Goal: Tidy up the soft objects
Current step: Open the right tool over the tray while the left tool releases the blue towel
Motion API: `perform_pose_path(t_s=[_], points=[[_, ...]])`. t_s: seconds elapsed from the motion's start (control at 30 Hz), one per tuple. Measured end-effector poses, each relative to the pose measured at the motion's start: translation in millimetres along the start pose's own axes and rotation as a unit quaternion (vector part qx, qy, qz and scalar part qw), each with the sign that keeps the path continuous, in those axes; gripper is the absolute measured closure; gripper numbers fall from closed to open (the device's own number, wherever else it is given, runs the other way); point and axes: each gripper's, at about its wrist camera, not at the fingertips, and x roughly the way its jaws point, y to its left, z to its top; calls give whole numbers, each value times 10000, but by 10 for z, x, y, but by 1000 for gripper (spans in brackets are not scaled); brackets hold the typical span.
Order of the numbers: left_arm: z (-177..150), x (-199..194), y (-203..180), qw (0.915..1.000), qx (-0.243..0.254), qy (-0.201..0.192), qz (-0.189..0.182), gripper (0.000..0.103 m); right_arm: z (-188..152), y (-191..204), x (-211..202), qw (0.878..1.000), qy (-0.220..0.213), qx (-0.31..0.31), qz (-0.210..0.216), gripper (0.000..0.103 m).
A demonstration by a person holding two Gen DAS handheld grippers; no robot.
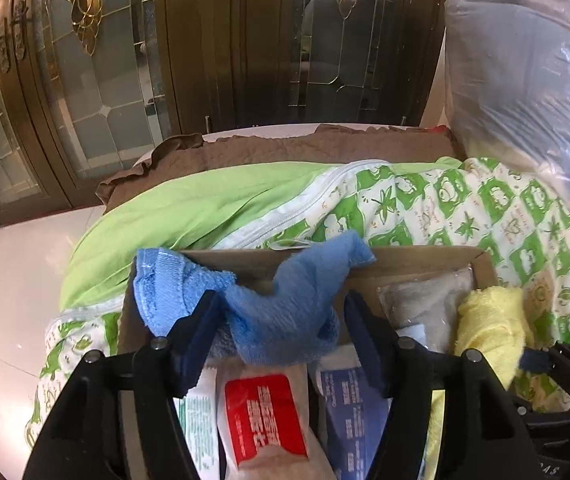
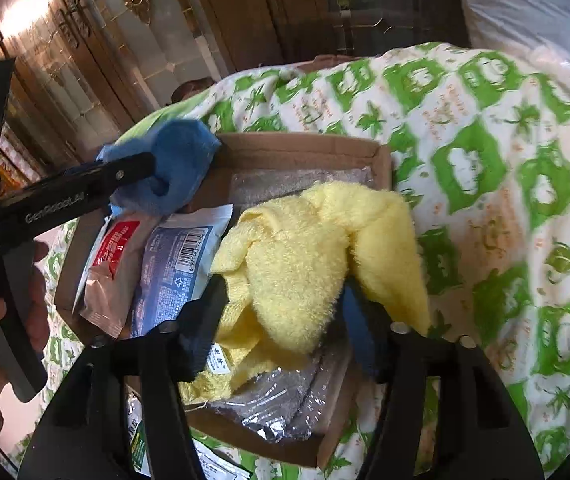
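A cardboard box (image 1: 413,258) lies on a green-and-white patterned quilt (image 1: 485,208). My left gripper (image 1: 279,316) is shut on a blue towel (image 1: 285,312) and holds it over the box's left part. It also shows in the right wrist view (image 2: 181,164). My right gripper (image 2: 285,300) is shut on a yellow towel (image 2: 301,260) above the box's (image 2: 309,148) right part. The yellow towel also shows in the left wrist view (image 1: 493,324). The box holds a red-labelled packet (image 1: 263,416), a blue packet (image 2: 177,264) and a clear-wrapped grey cloth (image 1: 433,304).
A plastic-wrapped pillow (image 1: 525,80) stands at the back right. A brown quilted cover (image 1: 285,148) and a plain green sheet (image 1: 189,208) lie behind the box. Wooden doors with glass panels (image 1: 245,40) stand beyond. White tiled floor (image 1: 5,272) is on the left.
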Motion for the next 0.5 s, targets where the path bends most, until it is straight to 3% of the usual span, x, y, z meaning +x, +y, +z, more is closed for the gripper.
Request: perform_pose_path(t_s=[0.37, 0.5], points=[[-291, -523, 212, 9986, -433, -174, -249, 38, -306, -139, -376, 9993, -250, 263, 46, 37], [-573, -790, 337, 9957, -772, -246, -447, 29, -570, -123, -470, 9992, -207, 319, 101, 37]])
